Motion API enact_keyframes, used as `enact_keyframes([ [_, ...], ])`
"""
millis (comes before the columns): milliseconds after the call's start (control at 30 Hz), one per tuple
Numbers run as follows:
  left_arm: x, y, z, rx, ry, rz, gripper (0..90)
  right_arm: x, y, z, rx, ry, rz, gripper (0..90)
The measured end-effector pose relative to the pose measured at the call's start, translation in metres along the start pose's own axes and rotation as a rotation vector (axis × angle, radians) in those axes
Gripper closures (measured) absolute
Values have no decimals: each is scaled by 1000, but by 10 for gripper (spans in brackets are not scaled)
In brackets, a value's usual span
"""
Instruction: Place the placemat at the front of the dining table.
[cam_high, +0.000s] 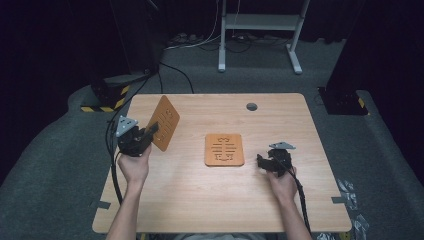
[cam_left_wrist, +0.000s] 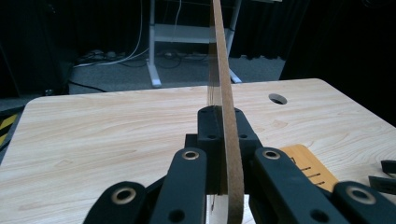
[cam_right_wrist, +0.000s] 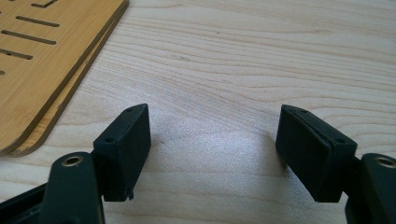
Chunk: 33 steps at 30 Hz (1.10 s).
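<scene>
At the table's near edge, two forearms reach in, the right gripper resting at four o'clock, claw wide and empty over bare wood, just right of the stack of slotted wooden boards lying flat at centre. At nine o'clock the left gripper clamps one board by its lower edge, holding it upright and tilted, clear of the table. Farther off, a cable hole sits at one o'clock. The pinch is narrow and near one edge; the tall board could well pivot or slip free if swung quickly, and strike the stack
</scene>
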<state>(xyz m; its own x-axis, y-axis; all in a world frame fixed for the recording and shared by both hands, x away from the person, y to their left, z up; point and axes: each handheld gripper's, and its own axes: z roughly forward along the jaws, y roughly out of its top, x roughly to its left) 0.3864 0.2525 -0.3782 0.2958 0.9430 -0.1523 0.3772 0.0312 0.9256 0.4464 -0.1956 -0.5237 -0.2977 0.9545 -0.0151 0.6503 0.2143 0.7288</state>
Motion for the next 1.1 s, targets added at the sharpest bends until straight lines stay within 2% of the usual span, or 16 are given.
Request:
enact_keyframes([
  [433, 5, -7, 5, 6, 23, 3, 861, 0, 0, 0, 0, 0, 0, 265],
  [833, 7, -27, 29, 57, 48, 10, 861, 0, 0, 0, 0, 0, 0, 264],
  [1000, 11, -33, 34, 70, 61, 17, 861, 0, 0, 0, 0, 0, 0, 264],
  [1100, 12, -35, 35, 66, 63, 7, 862, 0, 0, 0, 0, 0, 0, 265],
])
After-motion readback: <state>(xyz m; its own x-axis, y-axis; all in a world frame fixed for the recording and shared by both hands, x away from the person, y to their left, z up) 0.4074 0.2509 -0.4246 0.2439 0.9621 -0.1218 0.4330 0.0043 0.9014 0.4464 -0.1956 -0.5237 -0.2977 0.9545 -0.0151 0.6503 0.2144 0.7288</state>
